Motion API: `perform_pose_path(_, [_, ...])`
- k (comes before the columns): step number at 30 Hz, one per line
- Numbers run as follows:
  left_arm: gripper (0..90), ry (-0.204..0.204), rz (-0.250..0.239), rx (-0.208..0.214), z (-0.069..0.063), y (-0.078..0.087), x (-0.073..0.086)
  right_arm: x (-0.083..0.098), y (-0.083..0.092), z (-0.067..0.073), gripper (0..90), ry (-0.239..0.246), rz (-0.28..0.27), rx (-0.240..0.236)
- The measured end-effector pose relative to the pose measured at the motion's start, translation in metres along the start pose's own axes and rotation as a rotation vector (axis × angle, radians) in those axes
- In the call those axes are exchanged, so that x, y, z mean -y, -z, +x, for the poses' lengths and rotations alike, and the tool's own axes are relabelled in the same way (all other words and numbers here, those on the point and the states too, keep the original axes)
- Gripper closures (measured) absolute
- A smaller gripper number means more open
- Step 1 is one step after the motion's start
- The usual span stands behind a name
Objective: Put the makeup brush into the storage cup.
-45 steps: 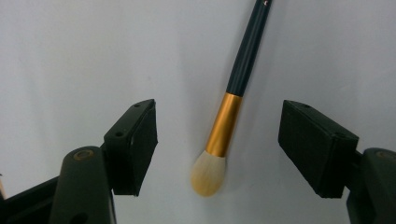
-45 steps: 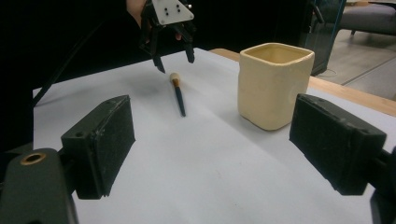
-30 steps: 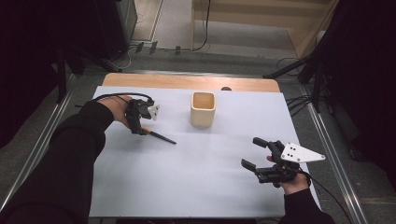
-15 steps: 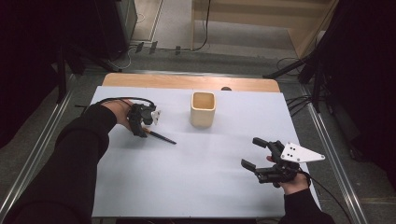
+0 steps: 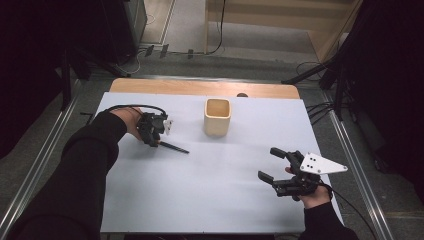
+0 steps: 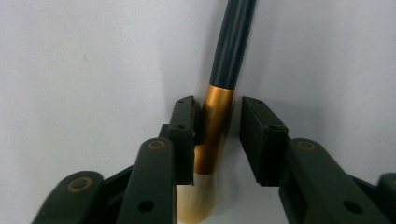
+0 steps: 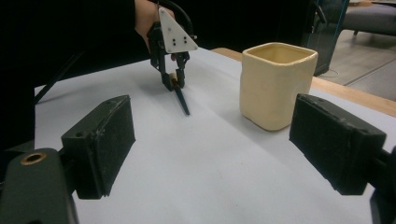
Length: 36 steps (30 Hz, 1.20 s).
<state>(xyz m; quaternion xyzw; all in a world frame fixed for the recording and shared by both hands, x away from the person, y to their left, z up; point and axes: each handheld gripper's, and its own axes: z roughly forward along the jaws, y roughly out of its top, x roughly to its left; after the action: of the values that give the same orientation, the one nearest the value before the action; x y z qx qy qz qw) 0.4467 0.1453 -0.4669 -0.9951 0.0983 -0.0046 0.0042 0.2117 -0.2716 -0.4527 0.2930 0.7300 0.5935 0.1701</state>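
Left claw [image 6: 217, 135] has just been closing around a makeup brush [image 6: 219, 93] lying flat on the worktop [image 5: 210, 195] left of the cup [image 5: 217, 116], one pad touching its gold collar, the other short; that round collar could roll aside, with bare worktop around and the right claw [image 5: 272, 164] released, far from the cup.

You see a brush [image 6: 219, 116] with dark blue handle, gold ferrule and pale bristles; a cream cup [image 5: 217, 117]; a white bench [image 5: 215, 190]
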Motion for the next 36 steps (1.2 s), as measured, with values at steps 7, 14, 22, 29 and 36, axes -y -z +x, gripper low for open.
perform_pose_path(7, [77.3, 0.011, 0.001, 0.010, 0.000, 0.000, 0.000, 0.000, -0.001, 0.000, 14.8, 0.003, 0.004, -0.001])
perform_pose_path(14, [77.9, 0.017, -0.014, 0.009, 0.000, 0.000, 0.001, 0.000, -0.001, 0.000, 14.8, 0.003, 0.005, -0.001])
perform_pose_path(22, [78.0, 0.057, -0.013, 0.037, 0.001, 0.006, 0.005, 0.000, 0.000, -0.001, 14.8, 0.001, 0.002, -0.003])
perform_pose_path(29, [78.0, 0.144, -0.043, 0.035, 0.000, 0.026, 0.015, 0.000, -0.001, 0.000, 14.8, 0.001, 0.007, -0.001])
perform_pose_path(36, [78.0, 0.267, -0.088, 0.050, 0.000, 0.039, 0.016, 0.000, -0.002, -0.001, 14.8, -0.010, 0.010, -0.003])
